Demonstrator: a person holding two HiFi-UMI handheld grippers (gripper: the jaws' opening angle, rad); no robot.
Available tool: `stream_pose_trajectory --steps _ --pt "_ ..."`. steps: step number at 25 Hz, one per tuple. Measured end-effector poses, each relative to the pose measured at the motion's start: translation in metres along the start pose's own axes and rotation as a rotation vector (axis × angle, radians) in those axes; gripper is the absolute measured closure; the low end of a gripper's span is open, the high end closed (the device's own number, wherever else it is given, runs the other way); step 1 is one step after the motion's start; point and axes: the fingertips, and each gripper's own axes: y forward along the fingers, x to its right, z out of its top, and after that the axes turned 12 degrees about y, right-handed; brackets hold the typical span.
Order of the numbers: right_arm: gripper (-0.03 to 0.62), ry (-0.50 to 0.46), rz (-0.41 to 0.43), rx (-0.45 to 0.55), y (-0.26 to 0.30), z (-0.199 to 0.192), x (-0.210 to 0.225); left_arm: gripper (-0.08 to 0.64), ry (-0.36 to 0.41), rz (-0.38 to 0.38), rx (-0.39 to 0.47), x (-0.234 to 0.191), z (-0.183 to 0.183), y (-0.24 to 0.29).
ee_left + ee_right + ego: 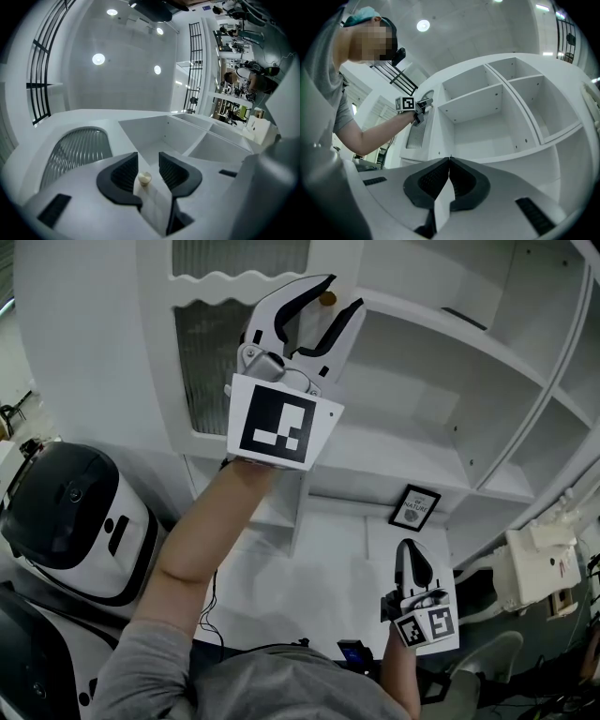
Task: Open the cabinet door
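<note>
The left gripper (148,161) has its jaws wide on either side of the small knob (144,177) on the cabinet door (202,362), not touching it. The right gripper (449,161) has its jaws closed and empty. A framed sign (415,505) reads "NATURE".

White cabinet (422,409) w/ small black-framed sign (415,506) on its lower ledge (347,531), rt side.

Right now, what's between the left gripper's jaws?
The cabinet door's small knob sits between the left gripper's jaws, which stand apart. The left gripper view shows it plainly.
</note>
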Motion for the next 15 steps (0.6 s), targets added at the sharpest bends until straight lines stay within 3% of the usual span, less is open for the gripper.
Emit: stream_pose_trajectory --steps 15 --pt "0.566 0.003 0.006 -0.004 0.007 -0.005 -0.001 0.466 -0.038 -0.026 -0.073 -0.001 -0.027 0.009"
